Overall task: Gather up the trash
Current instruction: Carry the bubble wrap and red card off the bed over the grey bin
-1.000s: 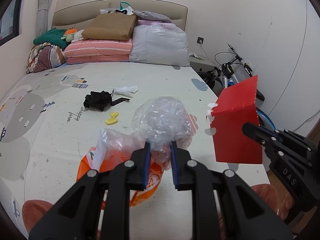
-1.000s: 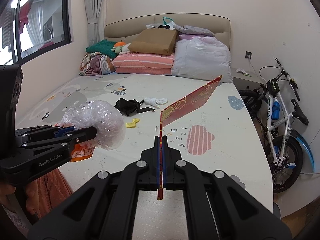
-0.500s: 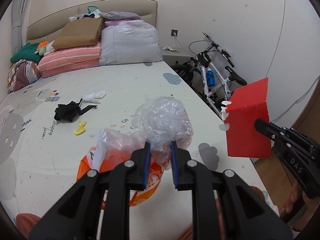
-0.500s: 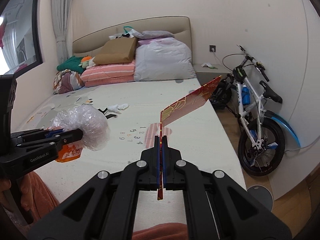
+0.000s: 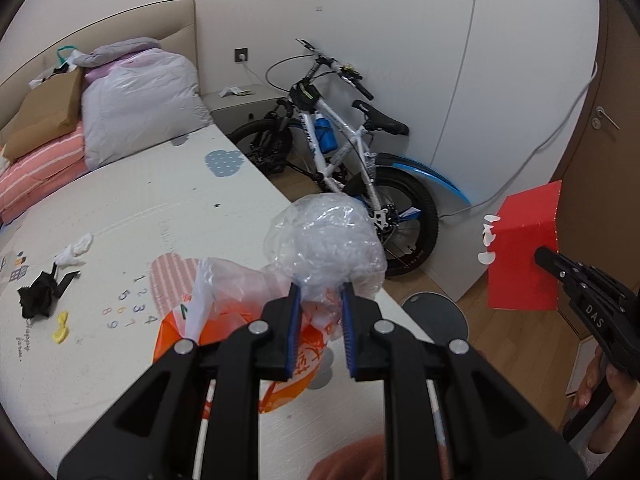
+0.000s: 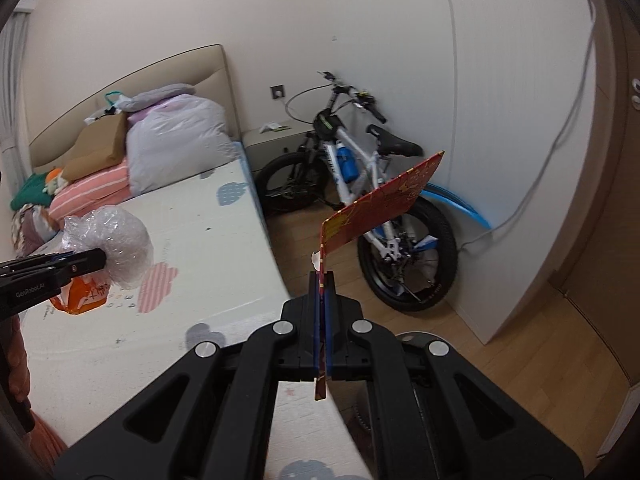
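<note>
Left wrist view: the left claw (image 5: pixel 319 300) is clamped on a bunch of plastic trash. A clear crumpled plastic bag (image 5: pixel 326 242) bulges above the blue pads (image 5: pixel 294 328), and an orange and white plastic bag (image 5: pixel 240 332) hangs below and to the left from the same grip. The bundle is held above the near edge of the bed (image 5: pixel 132 216). On the bed's printed cover, well to the left of the claw, lie a black scrap (image 5: pixel 40 294), a white crumpled tissue (image 5: pixel 76 248) and a small yellow piece (image 5: pixel 61 327). At the right edge, the right claw (image 5: pixel 540 254) grips a folded red card (image 5: pixel 524 264), held over the wooden floor (image 5: pixel 516 344); a person's hand (image 5: pixel 604 388) shows below it. A bicycle (image 5: pixel 344 160) leans against the wall beyond the bed.

Right wrist view: the right claw (image 6: pixel 323 280) is fully closed on the lower edge of the red card (image 6: pixel 384 204), which stands up from between the fingers and folds away to the right, its patterned face showing. The card sits directly ahead of the claw, above the floor (image 6: pixel 500 368) beside the bed (image 6: pixel 208 240). At left, the left claw (image 6: pixel 102 257) carries the clear bag (image 6: pixel 116 248) and orange bag (image 6: pixel 82 298) over the bed. The bicycle (image 6: pixel 360 168) stands behind the card.
</note>
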Available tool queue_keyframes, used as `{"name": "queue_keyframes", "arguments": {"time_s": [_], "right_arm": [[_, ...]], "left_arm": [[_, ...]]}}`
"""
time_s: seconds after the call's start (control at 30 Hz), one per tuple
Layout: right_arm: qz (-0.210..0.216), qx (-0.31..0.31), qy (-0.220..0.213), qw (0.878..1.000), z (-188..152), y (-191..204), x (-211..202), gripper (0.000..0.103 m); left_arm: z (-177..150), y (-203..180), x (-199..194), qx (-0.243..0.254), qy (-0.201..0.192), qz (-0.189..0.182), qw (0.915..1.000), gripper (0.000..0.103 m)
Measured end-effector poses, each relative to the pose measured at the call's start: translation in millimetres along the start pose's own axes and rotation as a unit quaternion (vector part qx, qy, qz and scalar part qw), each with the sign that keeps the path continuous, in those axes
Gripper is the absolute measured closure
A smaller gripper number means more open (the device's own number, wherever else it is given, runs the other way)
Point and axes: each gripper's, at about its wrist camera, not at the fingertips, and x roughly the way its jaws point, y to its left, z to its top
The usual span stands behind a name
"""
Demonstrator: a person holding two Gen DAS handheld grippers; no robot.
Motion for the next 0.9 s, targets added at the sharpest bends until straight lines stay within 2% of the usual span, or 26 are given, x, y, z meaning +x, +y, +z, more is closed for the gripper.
{"name": "queue_keyframes", "arguments": {"time_s": [0.2,0.33,0.53,0.73,0.8,0.83,0.87,0.9], "right_arm": [[-0.051,0.041,0.019,0.998,-15,-64,23,0.102],[-0.078,0.068,0.043,0.994,-35,-96,54,0.102],[-0.097,0.13,0.082,0.983,-62,-127,109,0.102],[-0.112,0.188,0.117,0.969,-93,-142,161,0.099],[-0.114,0.189,0.125,0.967,-99,-145,174,0.093],[-0.117,0.189,0.126,0.967,-101,-146,179,0.079],[-0.122,0.189,0.122,0.967,-103,-147,182,0.061],[-0.127,0.188,0.115,0.967,-106,-149,182,0.054]], "left_arm": [[13,-57,57,0.042,0.029,-0.042,0.9978,0.085],[14,-89,101,0.07,0.056,-0.077,0.993,0.085],[10,-119,160,0.114,0.095,-0.104,0.9835,0.085],[5,-130,204,0.148,0.125,-0.111,0.9748,0.085],[1,-133,216,0.16,0.135,-0.115,0.9712,0.085],[-1,-135,222,0.165,0.139,-0.117,0.9694,0.085],[-3,-137,228,0.17,0.143,-0.12,0.9677,0.085],[-5,-140,235,0.174,0.147,-0.124,0.9657,0.085]]}}
